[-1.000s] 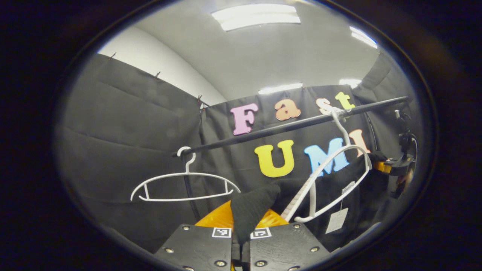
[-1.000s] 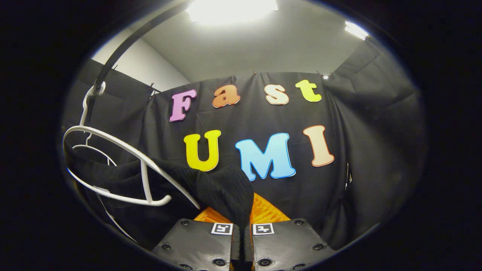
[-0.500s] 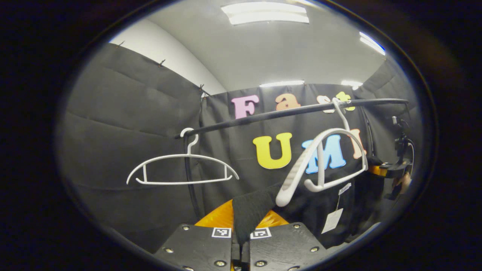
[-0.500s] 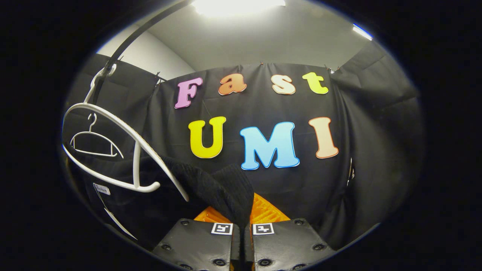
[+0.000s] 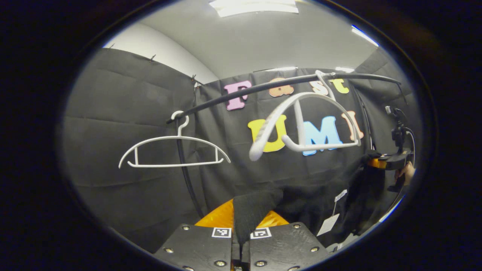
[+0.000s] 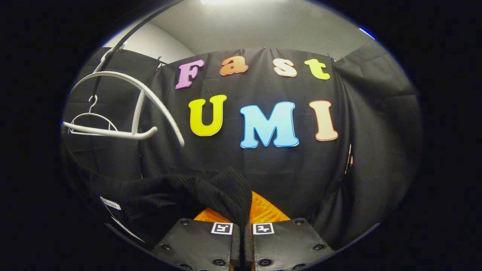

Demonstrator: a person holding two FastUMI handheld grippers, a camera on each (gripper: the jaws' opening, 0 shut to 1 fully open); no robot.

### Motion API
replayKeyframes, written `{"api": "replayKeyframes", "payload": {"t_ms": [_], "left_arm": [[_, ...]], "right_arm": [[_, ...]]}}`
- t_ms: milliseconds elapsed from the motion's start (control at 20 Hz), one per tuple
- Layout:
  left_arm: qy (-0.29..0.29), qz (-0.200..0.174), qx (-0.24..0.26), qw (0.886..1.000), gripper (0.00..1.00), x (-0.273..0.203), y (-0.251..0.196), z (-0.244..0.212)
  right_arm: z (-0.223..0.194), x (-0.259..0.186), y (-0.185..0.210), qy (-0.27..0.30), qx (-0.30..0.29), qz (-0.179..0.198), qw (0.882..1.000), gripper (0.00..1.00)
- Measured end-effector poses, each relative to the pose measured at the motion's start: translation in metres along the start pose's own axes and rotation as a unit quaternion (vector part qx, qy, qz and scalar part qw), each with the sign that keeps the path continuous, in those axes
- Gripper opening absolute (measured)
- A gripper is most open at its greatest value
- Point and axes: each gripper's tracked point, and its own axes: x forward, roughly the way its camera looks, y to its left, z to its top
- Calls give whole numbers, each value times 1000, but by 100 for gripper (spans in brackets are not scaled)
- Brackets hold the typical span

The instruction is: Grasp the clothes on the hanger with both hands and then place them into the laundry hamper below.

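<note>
A black knitted garment (image 5: 320, 199) with a white tag hangs stretched between my two grippers, below its white hanger (image 5: 305, 124). The left gripper (image 5: 241, 241) is shut on one bunched end of it. In the right gripper view the right gripper (image 6: 243, 241) is shut on the other end of the garment (image 6: 222, 192). The bare hanger (image 6: 124, 109) still hangs from the black rail (image 5: 286, 84) above the cloth. Far right in the left gripper view, the right gripper (image 5: 389, 162) and the hand holding it appear.
A second empty white hanger (image 5: 173, 150) hangs at the left end of the rail, by its upright black post (image 5: 186, 177). Black cloth walls close in all around. Ceiling lights (image 5: 256, 5) shine above.
Both grippers have moved down with the garment. It has slid off the white hanger, which has risen in both views and now swings bare on the rail.
</note>
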Motion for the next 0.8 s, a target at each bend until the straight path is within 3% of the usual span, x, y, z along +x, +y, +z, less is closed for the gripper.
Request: {"api": "replayKeyframes", "payload": {"t_ms": [350, 800], "left_arm": [[31, -22, 3, 999, 3, -19, -36, -36], [53, -57, -21, 997, 4, -47, -100, -58]], "right_arm": [[-25, -34, 13, 22, -8, 21, 1000, 6], [-54, -90, 72, 55, -20, 97, 994, 6]]}}
